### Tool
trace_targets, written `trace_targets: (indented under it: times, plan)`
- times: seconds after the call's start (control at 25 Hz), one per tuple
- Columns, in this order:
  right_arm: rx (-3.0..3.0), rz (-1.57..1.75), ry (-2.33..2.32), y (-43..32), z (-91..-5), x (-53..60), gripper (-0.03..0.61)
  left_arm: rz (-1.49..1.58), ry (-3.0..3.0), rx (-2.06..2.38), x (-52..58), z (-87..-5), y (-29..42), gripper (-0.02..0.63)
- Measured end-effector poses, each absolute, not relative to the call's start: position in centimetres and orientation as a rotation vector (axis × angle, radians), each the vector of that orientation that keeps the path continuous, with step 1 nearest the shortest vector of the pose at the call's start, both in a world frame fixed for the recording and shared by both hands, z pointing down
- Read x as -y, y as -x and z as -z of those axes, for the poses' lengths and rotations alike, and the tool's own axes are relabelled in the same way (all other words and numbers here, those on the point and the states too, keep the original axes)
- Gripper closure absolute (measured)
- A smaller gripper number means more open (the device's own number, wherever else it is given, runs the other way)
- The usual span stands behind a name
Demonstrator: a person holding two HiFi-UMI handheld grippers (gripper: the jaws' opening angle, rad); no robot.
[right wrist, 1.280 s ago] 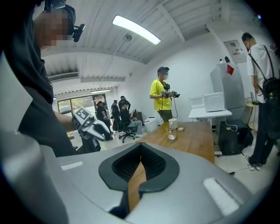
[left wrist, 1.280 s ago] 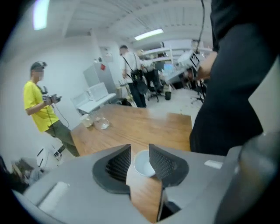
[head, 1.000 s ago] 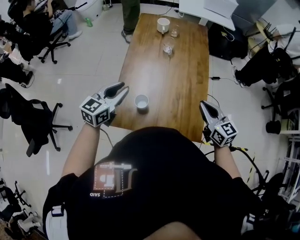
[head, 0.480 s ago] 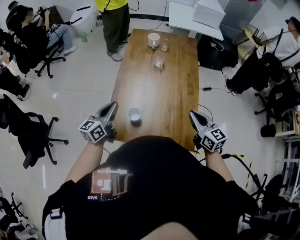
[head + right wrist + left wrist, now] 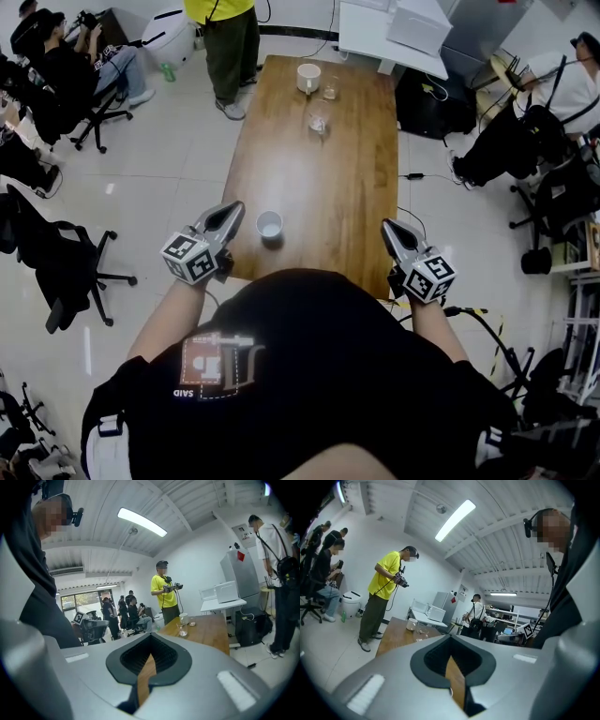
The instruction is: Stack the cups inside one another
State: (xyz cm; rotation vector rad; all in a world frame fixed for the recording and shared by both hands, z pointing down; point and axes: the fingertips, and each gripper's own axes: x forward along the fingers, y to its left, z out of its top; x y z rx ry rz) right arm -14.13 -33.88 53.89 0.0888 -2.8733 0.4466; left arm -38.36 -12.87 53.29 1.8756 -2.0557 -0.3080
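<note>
Both closed and empty, your left claw [image 5: 232, 210] and right claw [image 5: 387, 227] flank the near cup [image 5: 270, 225], poised to begin.

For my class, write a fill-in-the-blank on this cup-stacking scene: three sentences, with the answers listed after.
1. The table top is made of ____.
2. Besides the small white cup and the white mug, it carries ____ clear glasses.
3. The jaws of the left gripper and the right gripper are both ____ (open/shut).
Missing words: wood; two; shut.
</note>
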Motion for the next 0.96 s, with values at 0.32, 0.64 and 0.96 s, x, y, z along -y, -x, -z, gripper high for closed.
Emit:
trace_targets:
  times: [0.32, 0.64, 0.96]
  plan:
    - [2.855, -0.452, -0.086, 13.7, -54.4, 33.6, 0.566, 0.285, -1.876, 2.05, 12.6, -53.4, 38.1, 0.612]
    - [2.847, -0.434, -0.059, 14.1, -54.5, 33.4, 0.566, 0.267, -1.876, 2.05, 12.4, -53.6, 37.9, 0.612]
    - [2.845, -0.439, -0.008, 15.3, -55.3, 32.7, 0.566, 0.26, -1.847, 2.064, 11.3, -54.0, 38.2, 0.612]
